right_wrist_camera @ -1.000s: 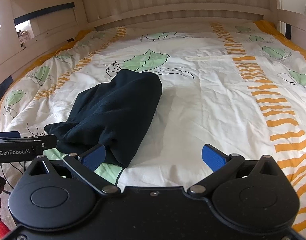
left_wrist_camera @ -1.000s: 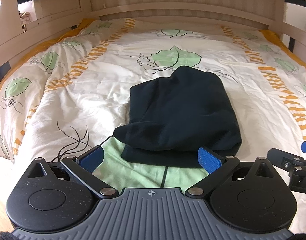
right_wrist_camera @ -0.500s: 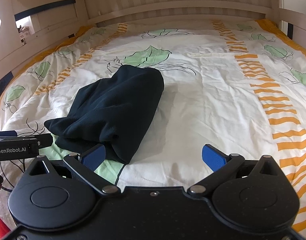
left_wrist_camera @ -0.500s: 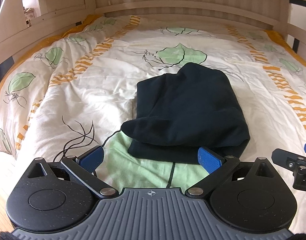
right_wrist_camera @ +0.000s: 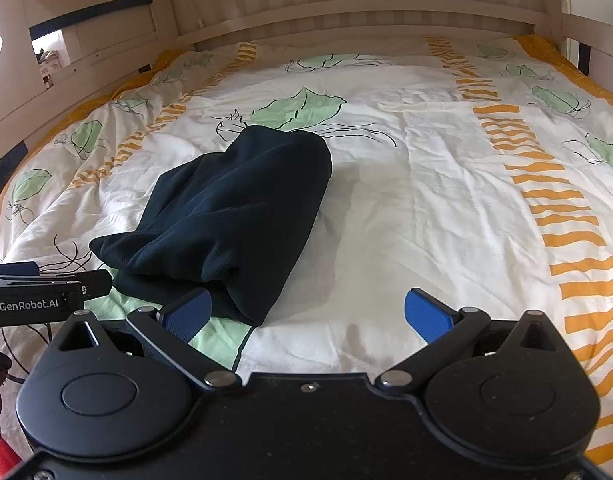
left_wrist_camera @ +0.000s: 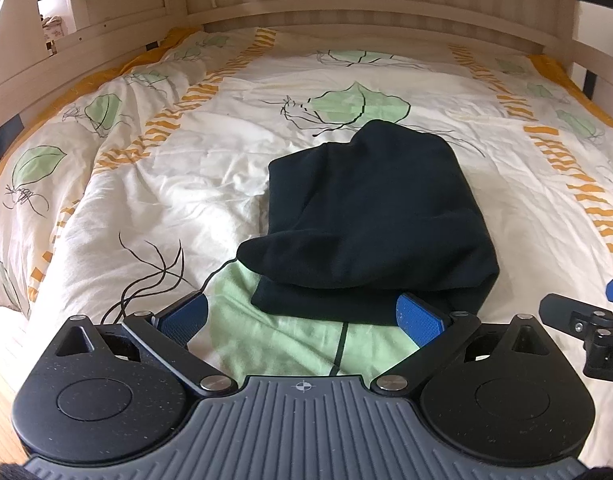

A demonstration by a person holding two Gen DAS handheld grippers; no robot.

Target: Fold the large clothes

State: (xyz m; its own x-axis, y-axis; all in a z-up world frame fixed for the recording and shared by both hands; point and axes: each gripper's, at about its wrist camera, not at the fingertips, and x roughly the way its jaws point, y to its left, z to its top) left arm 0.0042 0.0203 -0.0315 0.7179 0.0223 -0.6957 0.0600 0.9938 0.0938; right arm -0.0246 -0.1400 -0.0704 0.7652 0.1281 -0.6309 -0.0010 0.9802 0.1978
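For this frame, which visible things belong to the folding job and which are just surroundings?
Part of the job:
- dark folded garment, lying on the bed
- left gripper, open, empty
- right gripper, open, empty

Just surroundings:
- leaf-patterned duvet
- wooden bed frame

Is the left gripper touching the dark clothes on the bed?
Cannot tell. In the left wrist view the left gripper is open and empty, but its right pad overlaps the near edge of the dark folded garment, so no plain gap or contact shows.
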